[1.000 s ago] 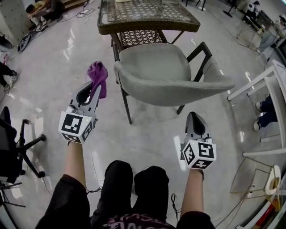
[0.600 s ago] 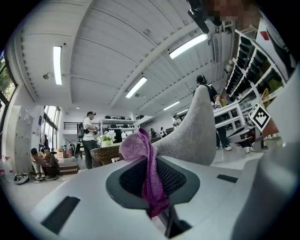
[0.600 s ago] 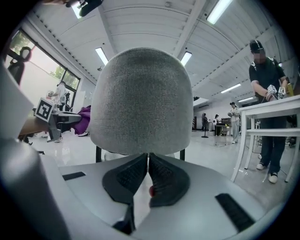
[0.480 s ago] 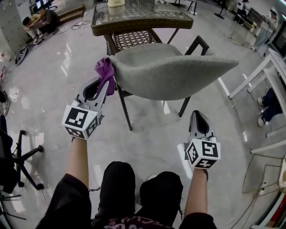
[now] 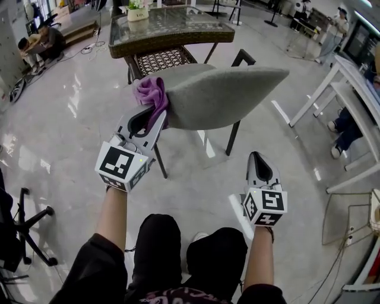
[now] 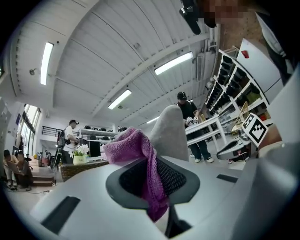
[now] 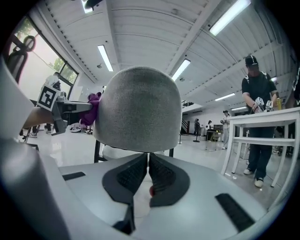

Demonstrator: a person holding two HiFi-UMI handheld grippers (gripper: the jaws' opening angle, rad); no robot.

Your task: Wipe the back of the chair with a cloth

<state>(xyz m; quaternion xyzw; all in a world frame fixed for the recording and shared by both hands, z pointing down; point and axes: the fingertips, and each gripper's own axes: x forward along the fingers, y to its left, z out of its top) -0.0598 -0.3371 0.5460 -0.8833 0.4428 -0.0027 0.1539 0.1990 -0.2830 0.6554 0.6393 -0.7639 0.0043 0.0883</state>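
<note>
1. No word, brand or number can be read in any view.
2. Lower left of the head view: the left cube (image 5: 122, 165), behind the left tongs (image 5: 155, 114), bears black-and-white square code markers, which are patterns and not letters.
3. Lower right: the right cube (image 5: 265, 205), behind the right tongs (image 5: 256, 157), bears markers of the same kind.
4. Top of the frame: the white pot (image 5: 138, 12) on the desk (image 5: 178, 43) carries small dark print, too small to read.
</note>
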